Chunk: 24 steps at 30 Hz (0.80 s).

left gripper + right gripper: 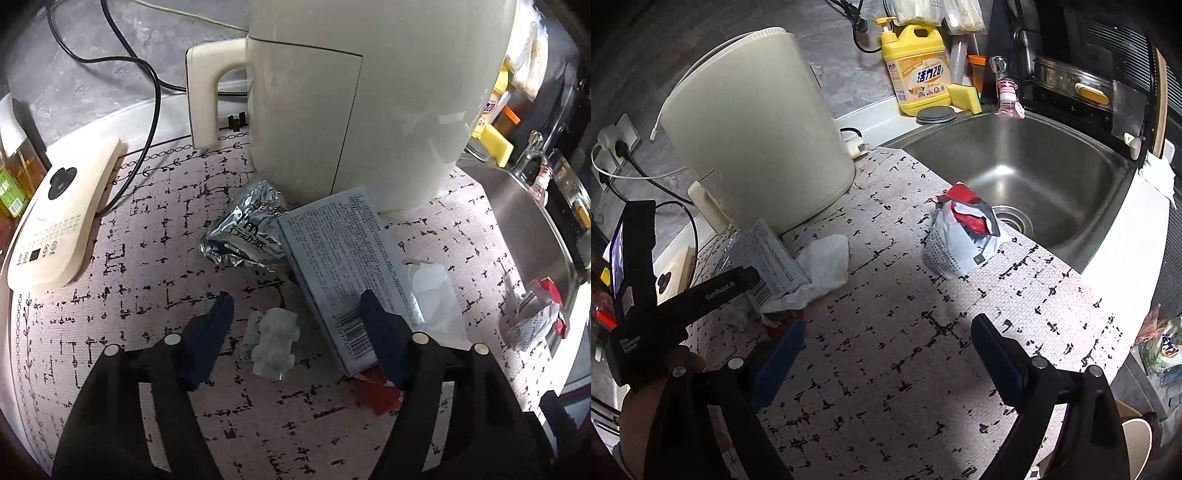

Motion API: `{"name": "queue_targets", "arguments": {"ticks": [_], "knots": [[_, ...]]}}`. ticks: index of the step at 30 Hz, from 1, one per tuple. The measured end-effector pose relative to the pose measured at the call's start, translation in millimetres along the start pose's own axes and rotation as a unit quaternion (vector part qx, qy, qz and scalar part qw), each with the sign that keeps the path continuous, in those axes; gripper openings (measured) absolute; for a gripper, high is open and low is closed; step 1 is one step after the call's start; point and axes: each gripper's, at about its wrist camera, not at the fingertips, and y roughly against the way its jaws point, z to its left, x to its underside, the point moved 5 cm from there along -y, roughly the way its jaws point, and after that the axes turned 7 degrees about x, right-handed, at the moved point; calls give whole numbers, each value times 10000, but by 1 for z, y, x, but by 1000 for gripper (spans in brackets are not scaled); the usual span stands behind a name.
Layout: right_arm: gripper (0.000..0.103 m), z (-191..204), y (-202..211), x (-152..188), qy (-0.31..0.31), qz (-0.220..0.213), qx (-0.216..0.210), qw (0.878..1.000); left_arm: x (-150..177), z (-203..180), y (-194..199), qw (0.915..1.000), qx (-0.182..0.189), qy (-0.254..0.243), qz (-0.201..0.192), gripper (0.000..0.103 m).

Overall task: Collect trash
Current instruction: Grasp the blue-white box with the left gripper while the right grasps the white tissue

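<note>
On a kitchen counter point(129, 229) strewn with litter, your left claw point(295, 314) hovers over a small clear plastic wrapper point(275, 338), its blue fingers point(218, 314) partly spread and nothing pressed between them yet. The wrapper lies flat on the patterned mat between the two fingers, just beside a pale blue printed box point(343, 258), whose near end the right-hand finger overlaps in this view (contact cannot be told). A crumpled silver foil packet point(245, 229) sits beyond, against the foot of the big cream appliance point(369, 92).

To take the wrapper cleanly, lower the fingertips until they graze the mat on either side of it, keep the right-hand finger clear of the box edge, and close slowly so the thin film bunches rather than slides out.

Your left hand pitches steeply downward toward the mat. Your right claw point(886, 354) hangs wide apart and empty over bare mat, also angled down, with a crumpled red-and-white bag point(960, 236) ahead of it near the sink point(1108, 173) rim and a white tissue point(823, 262) off to its left.
</note>
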Motion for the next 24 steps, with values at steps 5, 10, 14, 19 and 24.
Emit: {"name": "queue_targets", "arguments": {"ticks": [5,10,14,19,24], "knots": [[88,8,-3,-2,54,12,-74,10000,0,-1,3,9994,317,142,61,47],[88,11,-4,-6,80,1,-101,9999,-8,-5,7,9982,540,245,-117,83],[88,7,-4,-5,46,5,-47,10000,-15,-18,-5,9988,468,146,-63,87],[88,-9,-4,0,-113,42,97,9999,-18,-29,-24,9999,130,94,55,91],[88,-26,-3,2,-311,31,239,9992,-18,-39,-40,9990,-379,-158,165,92]]}}
